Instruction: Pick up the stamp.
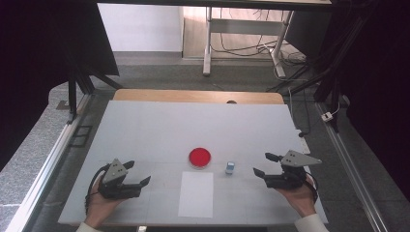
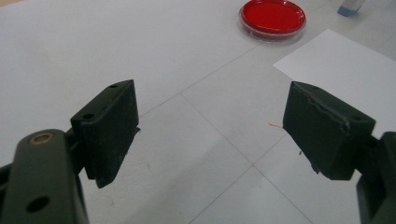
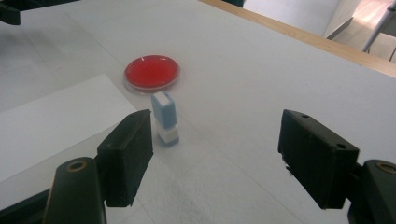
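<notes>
Left hand-held gripper point(image 1: 140, 182) rests low on the white desk point(image 1: 145, 125), jaws spread with nothing between them; ahead of it and to its right lie the white paper sheet point(image 1: 196, 194) and, beyond that, the red petri dish point(image 1: 199, 157). Right hand-held gripper point(image 1: 261, 165) is held just above the desk, jaws spread wide and bare, pointing at the small blue-and-white block point(image 1: 230, 167), which stands upright just ahead of its tips, apart from them and beside the dish. No writing legible on block or dish; the right gripper view shows the block's point(image 3: 165, 118) blue upper part over a white base, which the high view leaves too small to read.
</notes>
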`<state>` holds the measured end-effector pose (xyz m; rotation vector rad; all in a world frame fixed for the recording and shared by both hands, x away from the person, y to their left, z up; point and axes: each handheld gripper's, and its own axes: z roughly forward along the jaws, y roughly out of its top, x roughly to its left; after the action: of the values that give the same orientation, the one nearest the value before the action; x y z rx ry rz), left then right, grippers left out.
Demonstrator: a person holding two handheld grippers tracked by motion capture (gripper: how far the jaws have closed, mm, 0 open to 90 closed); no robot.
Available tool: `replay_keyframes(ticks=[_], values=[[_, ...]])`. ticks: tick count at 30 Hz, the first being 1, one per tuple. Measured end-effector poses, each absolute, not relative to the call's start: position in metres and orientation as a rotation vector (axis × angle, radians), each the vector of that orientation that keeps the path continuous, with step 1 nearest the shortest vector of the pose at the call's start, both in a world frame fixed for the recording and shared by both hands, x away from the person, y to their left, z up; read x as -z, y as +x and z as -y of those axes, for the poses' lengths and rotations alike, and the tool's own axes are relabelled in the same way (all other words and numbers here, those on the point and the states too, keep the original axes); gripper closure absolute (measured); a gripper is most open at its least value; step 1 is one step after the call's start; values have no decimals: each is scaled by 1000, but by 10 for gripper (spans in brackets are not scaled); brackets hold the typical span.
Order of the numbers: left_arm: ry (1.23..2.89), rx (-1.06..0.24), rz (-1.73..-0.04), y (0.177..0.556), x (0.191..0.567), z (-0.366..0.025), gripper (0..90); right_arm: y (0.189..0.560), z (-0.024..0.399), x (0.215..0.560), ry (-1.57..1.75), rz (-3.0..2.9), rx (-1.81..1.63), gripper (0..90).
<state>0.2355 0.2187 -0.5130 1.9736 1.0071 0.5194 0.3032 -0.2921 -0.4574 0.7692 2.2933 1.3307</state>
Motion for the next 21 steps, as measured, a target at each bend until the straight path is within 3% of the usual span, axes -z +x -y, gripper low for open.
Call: replay_keyframes(ticks=[21], values=[[1988, -508, -1003, 237, 515, -216, 191, 323, 253, 433, 710, -2402, -1316, 269]])
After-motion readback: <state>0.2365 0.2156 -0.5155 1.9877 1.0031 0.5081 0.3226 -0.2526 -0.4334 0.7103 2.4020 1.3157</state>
